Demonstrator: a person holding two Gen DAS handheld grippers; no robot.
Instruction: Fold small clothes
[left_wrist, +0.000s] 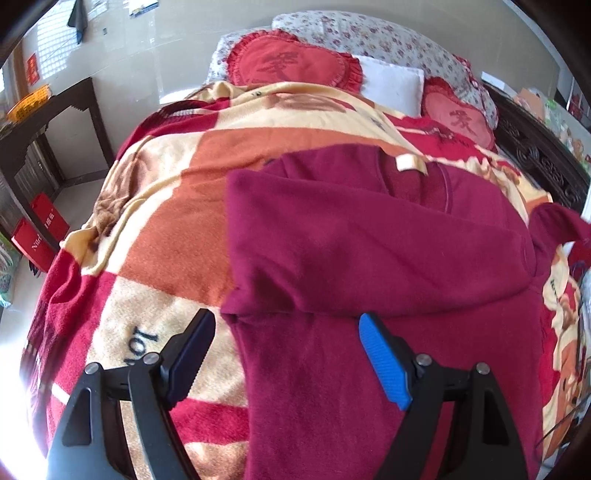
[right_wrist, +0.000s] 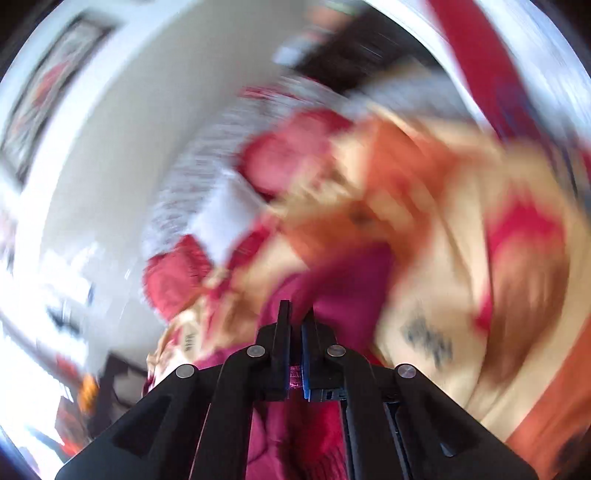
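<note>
Dark maroon fleece top (left_wrist: 369, 236) lies on the bed, spread over a plush blanket in red, orange and cream checks (left_wrist: 177, 206). Position: right of centre on the bed, hem end nearest the left wrist camera, neckline with its cream label (left_wrist: 410, 163) at the far end.

Progress, judged from the lie of the cloth: one sleeve (left_wrist: 332, 251) is already laid across the chest, running from the left edge toward the right. At the far right edge a flap of maroon cloth (left_wrist: 557, 225) stands raised off the blanket, likely the other sleeve. So the fold is partly done: one side in, second side probably under way, and the bottom-to-top folds still to come.

Left gripper (left_wrist: 286, 360) hovers above the near part of the garment, jaws wide apart, nothing between them; its blue pad is over the maroon cloth, its black one over the blanket.

Right gripper (right_wrist: 295, 332): jaws closed tight, a strip of maroon fabric pinched between them. Its view is heavily blurred, so which part of the garment it holds cannot be confirmed there.

Beyond: two red heart-shaped frilled cushions (left_wrist: 291, 61) and a floral pillow (left_wrist: 369, 33) at the far head of the bed; dark wooden side table (left_wrist: 51, 122) far left.
</note>
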